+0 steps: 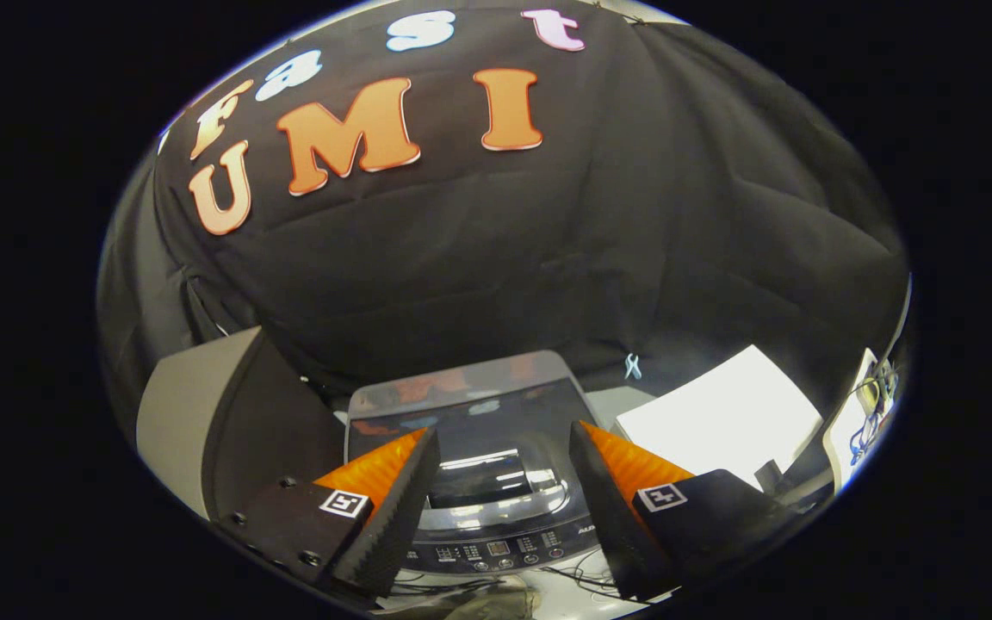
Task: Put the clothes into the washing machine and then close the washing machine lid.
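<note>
We see the gripper (505, 448) held up above the washing machine (470, 465), tilted so it looks forward and down over the machine's top toward the booth's black cloth wall (505, 258). Its two fingers are spread wide apart with nothing between them but open air; neither finger touches anything. Each finger is a wedge with a ribbed, sawtooth inner face, and each carries a small square marker tag (346, 503) on its flat housing.

The washing machine sits below and just beyond the fingers, framed in the gap between them. Its lid (461, 409) looks glossy, dark and glass-like, picking up reflections from the wall; it appears to lie flat on the top, but we cannot tell for sure. A rounded chrome-looking rim runs along the front, and under it a curved control panel (496, 548) with small buttons, too small to make out.

We cannot pick out the clothes with certainty: a crumpled, brownish shape (483, 600) lies below the panel near the fingers' bases, cut off and blurry, with thin dark wires (582, 575) beside it.

To the left of the machine stands a grey and black boxy object (203, 413), partly hidden behind the left finger. To the right lies a flat white board (720, 413), matte and smooth-edged. Farther right, a tangle of blue cables (871, 413) is hard to read.
</note>
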`<state>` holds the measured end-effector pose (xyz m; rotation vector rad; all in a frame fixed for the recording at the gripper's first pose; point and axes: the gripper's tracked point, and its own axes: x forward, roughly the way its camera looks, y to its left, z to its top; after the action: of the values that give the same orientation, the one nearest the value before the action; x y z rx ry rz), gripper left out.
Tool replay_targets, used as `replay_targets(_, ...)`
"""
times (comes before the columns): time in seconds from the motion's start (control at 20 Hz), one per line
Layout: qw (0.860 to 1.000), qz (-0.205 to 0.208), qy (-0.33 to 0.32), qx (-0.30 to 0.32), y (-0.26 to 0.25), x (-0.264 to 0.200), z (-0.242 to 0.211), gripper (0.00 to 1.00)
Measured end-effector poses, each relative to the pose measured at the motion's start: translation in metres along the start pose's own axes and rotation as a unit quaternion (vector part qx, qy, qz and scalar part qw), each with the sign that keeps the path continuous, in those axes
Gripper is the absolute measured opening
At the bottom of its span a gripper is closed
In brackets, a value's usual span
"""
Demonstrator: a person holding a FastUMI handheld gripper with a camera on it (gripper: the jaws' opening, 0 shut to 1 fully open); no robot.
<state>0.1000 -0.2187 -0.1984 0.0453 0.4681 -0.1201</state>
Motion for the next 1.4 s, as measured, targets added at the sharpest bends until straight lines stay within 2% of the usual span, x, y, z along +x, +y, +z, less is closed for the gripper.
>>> replay_targets(0.35,0.995,0.008,-0.098,0.008,-0.004,-0.064,0.100,0.97)
replay_targets(0.8,0.974,0.003,-0.225,-0.017,-0.006,-0.163,0.209,0.97)
replay_targets(1.1,0.958,-0.004,-0.286,-0.036,0.003,-0.215,0.244,0.97)
replay_targets(1.4,0.959,-0.010,-0.282,-0.038,0.013,-0.215,0.235,0.97)
